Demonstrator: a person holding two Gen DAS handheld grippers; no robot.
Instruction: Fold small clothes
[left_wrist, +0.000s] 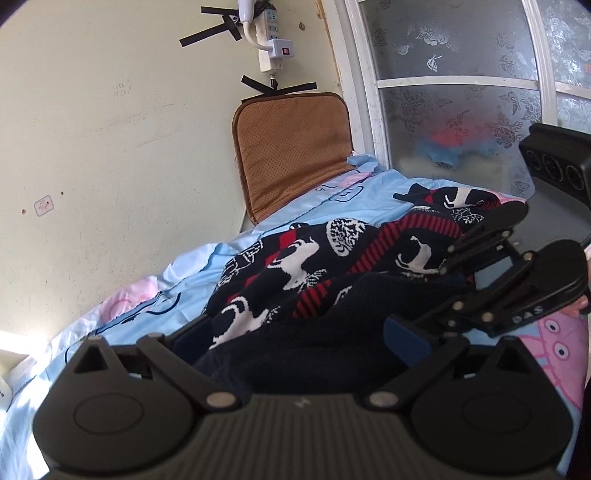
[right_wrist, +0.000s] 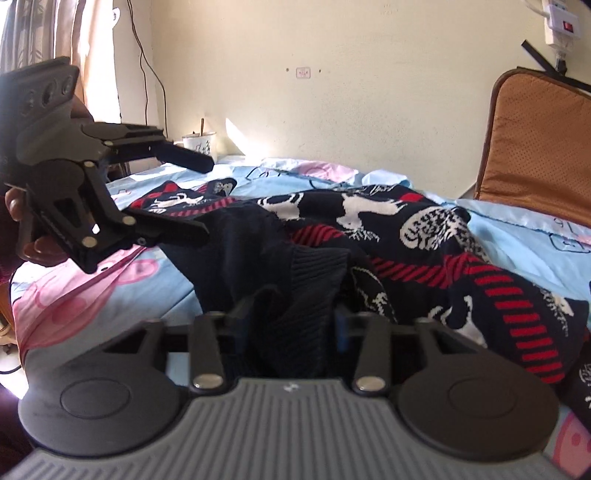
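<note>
Dark patterned sweater (right_wrist: 388, 236) lay rumpled on bed (right_wrist: 517, 236) | right tongs (right_wrist: 291, 325) nearly closed, pinching ribbed hem | left tongs (right_wrist: 184, 192) wide open, empty | risk: one-sided pull bunching knit, hem slipping free

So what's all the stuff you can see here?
sweater: one, navy with red stripes and white animals, crumpled on the sheet
sheet: one, light blue with pink cartoons, over the bed
cushion: one, brown, leaning on the wall
mug: one, white, at the bed's far edge
power strip: one, white, taped to the wall
window: one, frosted with flowers, white frame, beside the cushion
curtain: one, pale, far left
left hand-held gripper: one, black, open by the sweater
right hand-held gripper: one, black, shut on the sweater's ribbed hem
</note>
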